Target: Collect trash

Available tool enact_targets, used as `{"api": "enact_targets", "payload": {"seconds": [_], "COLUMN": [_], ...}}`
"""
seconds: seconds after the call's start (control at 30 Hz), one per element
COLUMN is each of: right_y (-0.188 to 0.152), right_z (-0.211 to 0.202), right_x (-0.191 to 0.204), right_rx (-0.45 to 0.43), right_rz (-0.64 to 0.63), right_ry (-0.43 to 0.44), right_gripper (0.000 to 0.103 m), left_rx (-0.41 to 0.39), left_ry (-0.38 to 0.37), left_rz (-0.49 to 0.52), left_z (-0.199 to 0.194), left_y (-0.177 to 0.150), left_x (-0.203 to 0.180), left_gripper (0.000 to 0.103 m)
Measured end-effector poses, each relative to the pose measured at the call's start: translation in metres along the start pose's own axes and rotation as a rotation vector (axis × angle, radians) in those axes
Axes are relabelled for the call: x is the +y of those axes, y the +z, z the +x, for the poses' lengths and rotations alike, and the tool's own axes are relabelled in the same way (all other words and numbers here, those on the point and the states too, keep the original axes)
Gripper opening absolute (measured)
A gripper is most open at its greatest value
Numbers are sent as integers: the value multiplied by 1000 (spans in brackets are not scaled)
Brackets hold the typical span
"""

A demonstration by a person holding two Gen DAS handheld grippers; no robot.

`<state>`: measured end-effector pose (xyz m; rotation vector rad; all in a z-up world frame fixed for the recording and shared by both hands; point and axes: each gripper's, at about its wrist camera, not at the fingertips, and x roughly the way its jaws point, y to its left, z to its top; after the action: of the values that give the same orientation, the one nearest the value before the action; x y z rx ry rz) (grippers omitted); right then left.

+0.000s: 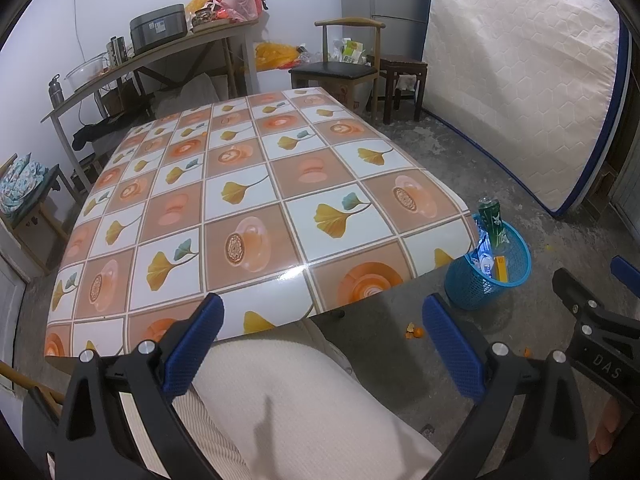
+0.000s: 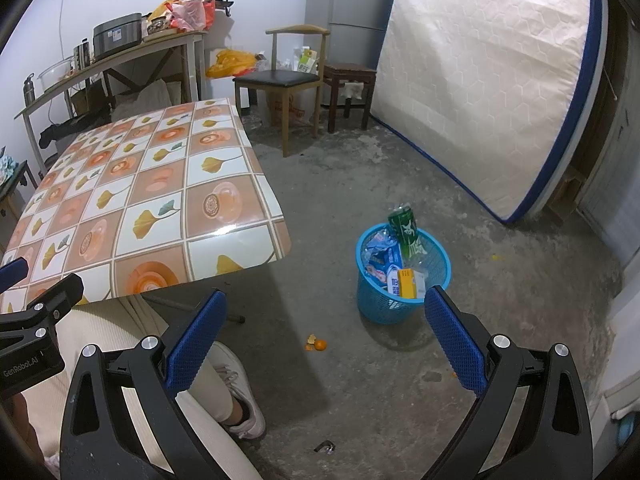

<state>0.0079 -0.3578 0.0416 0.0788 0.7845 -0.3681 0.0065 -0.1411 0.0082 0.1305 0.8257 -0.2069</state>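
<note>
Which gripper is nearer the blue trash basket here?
Right. The right gripper hangs open just short of the basket; the left gripper is open over the person's lap, farther left.

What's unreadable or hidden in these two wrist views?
- Blue basket: lower contents hidden by its own wall and the trash on top, both views.
- Green bottle: label too small and distorted to read.
- Orange scraps on the floor: too small to tell peel from whole fruit.
- Under the table: blocked by the tabletop and the person's leg.
- Right hand-held gripper in the left wrist view: cut off by the frame edge.
</note>
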Motion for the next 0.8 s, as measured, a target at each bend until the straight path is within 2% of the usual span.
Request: {"api": "enact_targets", "payload": {"seconds": [0.8], "right_y": [1], "right_z": [0], "right_x": [0], "right_rx": [-1], "right_rz": [-3], "right_ry": [1], "right_gripper": [95], "left_rx": [1], "left_ry": [1], "left_rz": [1], "left_z": [0], "left_y": [1], "left_x": [-1], "left_gripper": [97]}}
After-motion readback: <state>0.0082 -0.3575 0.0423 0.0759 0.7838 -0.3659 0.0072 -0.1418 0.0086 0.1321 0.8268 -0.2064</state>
